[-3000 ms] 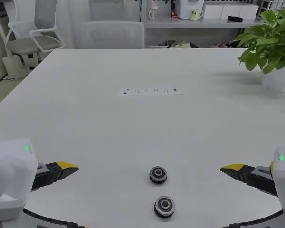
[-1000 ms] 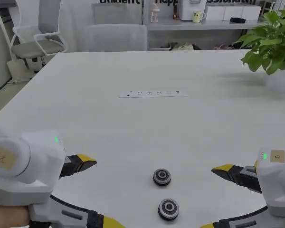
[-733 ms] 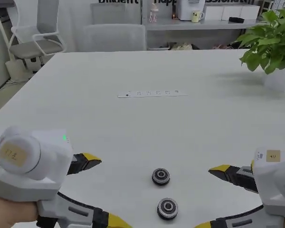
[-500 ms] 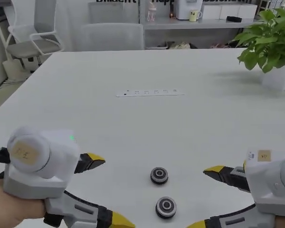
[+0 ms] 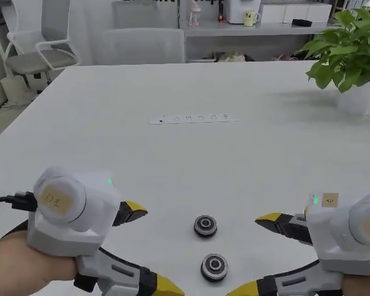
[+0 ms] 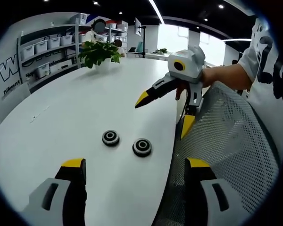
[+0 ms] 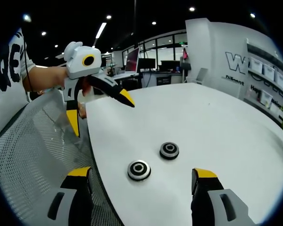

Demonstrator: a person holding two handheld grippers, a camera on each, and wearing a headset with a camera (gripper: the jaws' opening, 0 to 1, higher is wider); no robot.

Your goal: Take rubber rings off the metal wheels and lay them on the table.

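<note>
Moved inward: left tool (image 5: 159, 250), right tool (image 5: 246, 254) | wheels (image 5: 205, 226) between, near table (image 5: 234, 166) edge

The right claw (image 7: 142, 173) gapes wide; just ahead between its jaws, a near wheel (image 7: 139, 170) and a far wheel (image 7: 169, 150) lie on the tabletop (image 7: 212, 117). The left claw (image 7: 101, 112) hangs beyond-left, spread.

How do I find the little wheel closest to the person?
Start at the big white table and go to its edge nearest the person. Two small metal wheels lie there, apart. Yours is the near wheel, closer to that edge than the far wheel.
</note>
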